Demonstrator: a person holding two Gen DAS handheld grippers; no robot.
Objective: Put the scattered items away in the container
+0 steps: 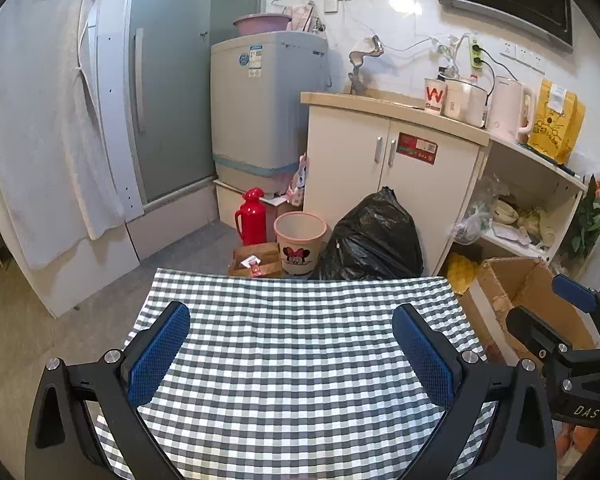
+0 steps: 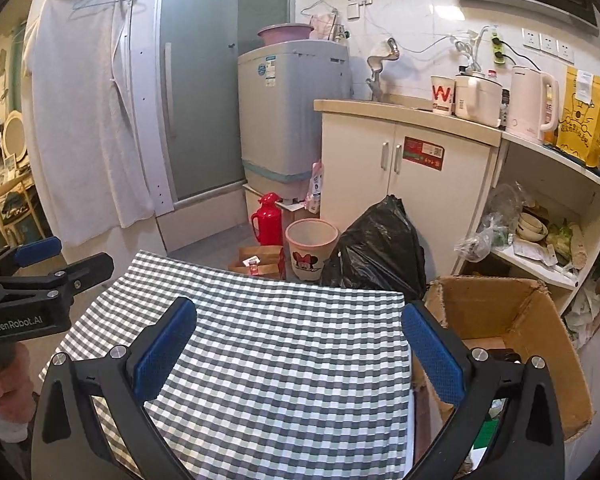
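While both tongs hang over the desk (image 1: 300, 360), each stands wide open with nothing between its blue pads: the left tongs (image 1: 290, 354) over the middle of the checked cloth (image 2: 260, 360), the right tongs (image 2: 300, 354) nearer the desk's right edge, its right pad over the gap beside the box (image 2: 512, 328). That cardboard box, the container, sits on the floor just right of the desk, flaps open; dark and green shapes show low inside it, too hidden to name. No loose items show on the cloth in either view. From the left wrist, the right tongs appear at the right edge above the box (image 1: 512, 280); from the right wrist, the left tongs show at the left edge, with a pink sleeve (image 2: 4, 372) below them. Beyond the far edge of the desk stand a pink bin (image 1: 300, 248), a black bag (image 1: 374, 236) touching it on the right, a red flask (image 1: 252, 216) to its left and a low brown box (image 1: 256, 260) just in front. A white cabinet (image 1: 392, 168) rises behind the bag, with a grey washer (image 1: 266, 112) to its left and open shelves (image 2: 548, 220) to its right.
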